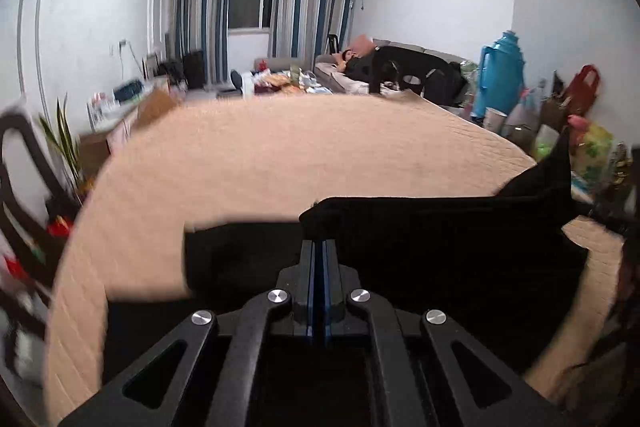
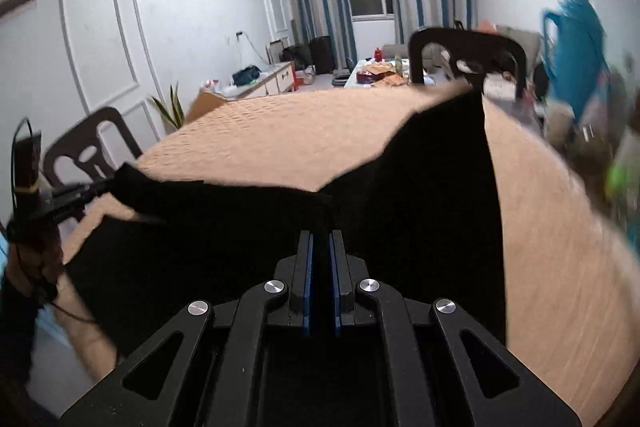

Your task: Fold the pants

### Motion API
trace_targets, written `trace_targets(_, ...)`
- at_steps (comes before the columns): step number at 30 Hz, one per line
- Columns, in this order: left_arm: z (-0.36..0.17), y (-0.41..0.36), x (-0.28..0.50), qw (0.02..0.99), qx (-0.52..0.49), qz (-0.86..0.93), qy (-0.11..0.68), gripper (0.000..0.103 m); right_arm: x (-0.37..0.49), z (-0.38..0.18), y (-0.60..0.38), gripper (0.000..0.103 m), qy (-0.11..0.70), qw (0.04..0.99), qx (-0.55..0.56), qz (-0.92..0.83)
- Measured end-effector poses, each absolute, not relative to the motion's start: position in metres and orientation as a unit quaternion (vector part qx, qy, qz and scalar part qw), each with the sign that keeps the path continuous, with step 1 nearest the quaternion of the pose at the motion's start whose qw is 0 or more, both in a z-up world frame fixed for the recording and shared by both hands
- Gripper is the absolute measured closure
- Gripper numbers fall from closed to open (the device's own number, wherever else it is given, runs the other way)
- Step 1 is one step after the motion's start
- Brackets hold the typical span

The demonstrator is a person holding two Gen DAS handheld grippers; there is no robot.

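Pants point(image 1: 420, 227), black limp cloth, on quilted peach cover point(image 1: 280, 155).

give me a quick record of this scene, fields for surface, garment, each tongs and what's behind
surface: table with a peach quilted cover
garment: black pants, partly lifted off the cover
left tongs: shut on the pants edge
right tongs: shut on the pants edge
chair: dark, at the table's far edge
background: striped curtains, window between them
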State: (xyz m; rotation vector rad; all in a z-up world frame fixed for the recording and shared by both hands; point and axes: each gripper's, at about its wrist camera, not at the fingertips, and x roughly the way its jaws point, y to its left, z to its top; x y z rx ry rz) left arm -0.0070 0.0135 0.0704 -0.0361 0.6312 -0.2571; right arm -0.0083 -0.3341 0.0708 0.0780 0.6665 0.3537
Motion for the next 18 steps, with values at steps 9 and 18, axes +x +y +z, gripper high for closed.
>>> trace_targets(9,0.029,0.035,-0.040,0.928,-0.075,-0.114,0.347,0.096,-0.042,0.006,-0.354,0.077,0.390,0.890,0.155,0.177)
trace_targets(18,0.048,-0.005,-0.013,0.939,-0.014,-0.118,0.324,0.045,-0.058,0.003,-0.379,0.052,0.374,0.892,0.207,0.144)
